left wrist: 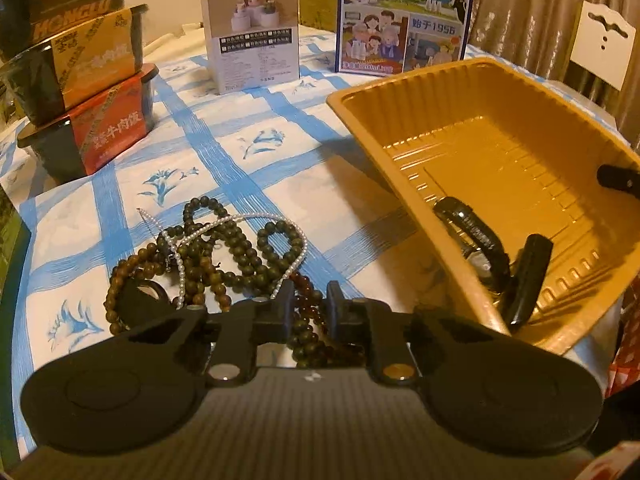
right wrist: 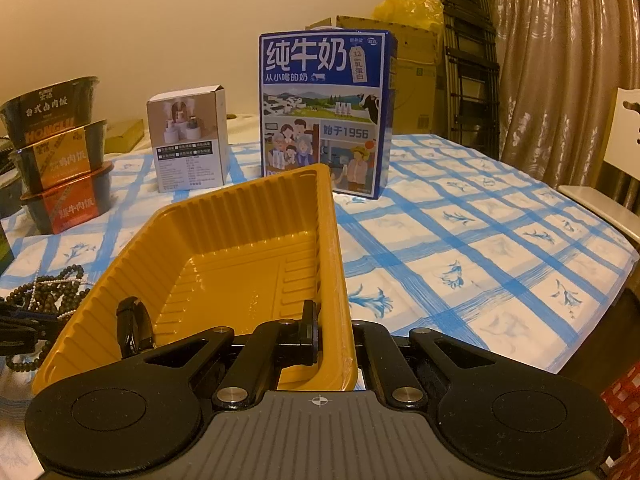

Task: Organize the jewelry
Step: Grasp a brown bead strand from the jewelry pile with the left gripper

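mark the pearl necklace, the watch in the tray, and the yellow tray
pearl necklace (left wrist: 182, 258): left wrist view, left strand.
watch (left wrist: 474, 236): left wrist view, black strap.
yellow tray (right wrist: 256, 196): right wrist view, far ribbed wall.

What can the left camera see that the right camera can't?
Only the left wrist view shows the left gripper over the whole pile of bead necklaces and the pearl strand.

Only the right wrist view shows the right gripper clamped on the yellow tray's wall, plus the folded ladder.

Both show the tray, the black watch inside it, the milk carton and the checked tablecloth.
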`<state>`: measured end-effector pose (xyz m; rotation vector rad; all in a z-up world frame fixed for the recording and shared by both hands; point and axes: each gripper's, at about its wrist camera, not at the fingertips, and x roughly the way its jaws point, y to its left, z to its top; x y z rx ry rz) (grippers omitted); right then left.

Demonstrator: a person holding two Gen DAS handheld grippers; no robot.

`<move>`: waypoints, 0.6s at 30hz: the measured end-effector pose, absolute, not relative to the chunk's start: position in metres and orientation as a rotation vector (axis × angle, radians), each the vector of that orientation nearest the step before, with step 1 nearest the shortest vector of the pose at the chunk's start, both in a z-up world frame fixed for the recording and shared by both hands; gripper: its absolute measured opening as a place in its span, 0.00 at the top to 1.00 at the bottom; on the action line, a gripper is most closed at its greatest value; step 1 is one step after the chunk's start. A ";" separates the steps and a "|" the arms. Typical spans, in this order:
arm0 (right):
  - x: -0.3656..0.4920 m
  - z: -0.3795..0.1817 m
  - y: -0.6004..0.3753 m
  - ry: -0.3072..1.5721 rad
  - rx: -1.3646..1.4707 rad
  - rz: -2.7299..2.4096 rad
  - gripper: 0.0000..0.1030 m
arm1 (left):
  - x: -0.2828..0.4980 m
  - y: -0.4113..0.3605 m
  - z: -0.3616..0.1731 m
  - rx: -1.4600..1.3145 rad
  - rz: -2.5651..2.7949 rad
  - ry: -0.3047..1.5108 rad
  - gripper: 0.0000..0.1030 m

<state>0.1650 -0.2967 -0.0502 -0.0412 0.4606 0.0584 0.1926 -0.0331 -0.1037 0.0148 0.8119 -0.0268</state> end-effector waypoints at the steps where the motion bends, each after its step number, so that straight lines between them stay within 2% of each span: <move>1: 0.165 -0.050 -0.297 0.461 -0.042 0.058 0.97 | 0.194 -0.033 -0.105 0.016 -0.029 0.810 0.87; 3: 0.166 -0.050 -0.297 0.464 -0.042 0.057 0.97 | 0.196 -0.032 -0.106 0.021 -0.034 0.809 0.89; 5: 0.167 -0.050 -0.297 0.466 -0.044 0.057 0.97 | 0.198 -0.032 -0.107 0.020 -0.035 0.813 0.96; 11: 0.168 -0.050 -0.295 0.470 -0.060 0.051 0.97 | 0.189 -0.026 -0.101 0.001 -0.044 0.802 0.97; 18: 0.166 -0.046 -0.289 0.466 -0.095 0.051 0.97 | 0.160 -0.010 -0.065 -0.041 -0.069 0.731 0.97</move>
